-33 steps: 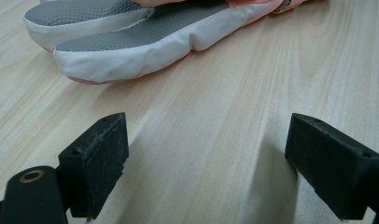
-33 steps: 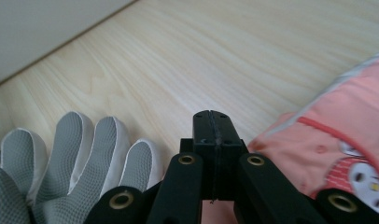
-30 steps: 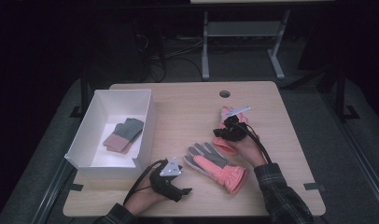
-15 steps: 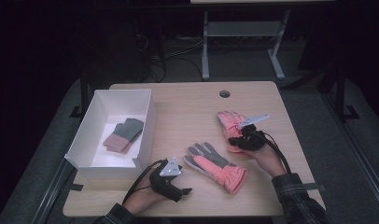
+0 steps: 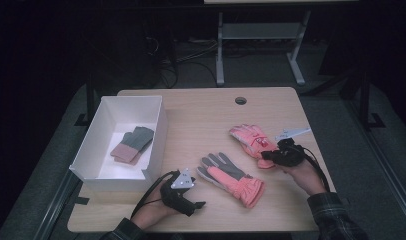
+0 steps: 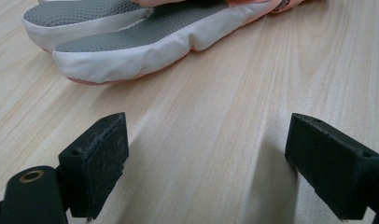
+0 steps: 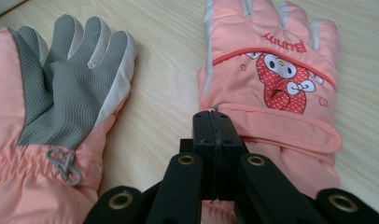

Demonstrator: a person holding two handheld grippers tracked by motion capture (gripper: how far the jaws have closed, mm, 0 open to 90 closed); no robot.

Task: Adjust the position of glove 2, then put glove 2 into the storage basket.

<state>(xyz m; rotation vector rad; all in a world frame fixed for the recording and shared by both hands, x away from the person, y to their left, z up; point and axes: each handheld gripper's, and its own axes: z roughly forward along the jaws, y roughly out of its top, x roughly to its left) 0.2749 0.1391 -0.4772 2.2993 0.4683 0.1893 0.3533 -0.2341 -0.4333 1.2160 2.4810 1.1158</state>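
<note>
Right gripper [image 5: 267, 158] sits at the right side of the table [image 5: 201, 107], jaws clamped together on the cuff edge of the pink glove with the cartoon patch [image 5: 252, 141]. In the right gripper view the two black jaws meet flat at the cuff of that glove [image 7: 271, 93], fabric pinched under them; glove lies back-up, fingers pointing away from the gripper, toward far left in the high view.

Second pink glove, palm-up with grey palm [image 5: 231, 177], lies near the table's middle, left of the held one, not touching it. In the right gripper view it shows at the left [image 7: 57, 107], small clip on its cuff.

Left gripper [image 5: 197, 204] rests at the near edge, left of centre, jaws spread wide with bare wood between them. Grey-palmed glove's fingertips [image 6: 131, 46] lie just beyond the jaws in the left gripper view, apart from the pads.

White box [image 5: 91, 150] at the table's left side holds a folded grey and pink pair of gloves [image 5: 132, 144].
</note>
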